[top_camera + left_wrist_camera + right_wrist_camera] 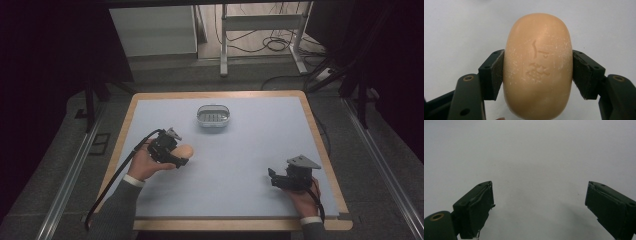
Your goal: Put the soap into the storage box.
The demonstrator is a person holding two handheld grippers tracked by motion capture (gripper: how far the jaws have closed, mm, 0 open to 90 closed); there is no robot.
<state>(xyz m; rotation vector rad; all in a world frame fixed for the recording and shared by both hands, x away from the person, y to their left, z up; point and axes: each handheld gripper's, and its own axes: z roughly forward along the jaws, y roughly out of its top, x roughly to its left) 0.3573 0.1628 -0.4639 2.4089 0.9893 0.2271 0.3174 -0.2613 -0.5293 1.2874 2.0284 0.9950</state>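
The left gripper (537,75) is clamped across the waist of an orange soap bar (537,67) at the table's (250,165) near left. It looks hard and probably slick (flat sides grip best). The right gripper (539,207) sits wide apart, near right.

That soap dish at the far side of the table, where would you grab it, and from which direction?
Probably from above, across its short width. The soap dish is an oval sitting flat and open side up, so jaws lowered over the middle of its two long walls would span the narrow way. The free right hand-held gripper, jaws wide apart, looks the natural one to use, since the left one is holding the soap.
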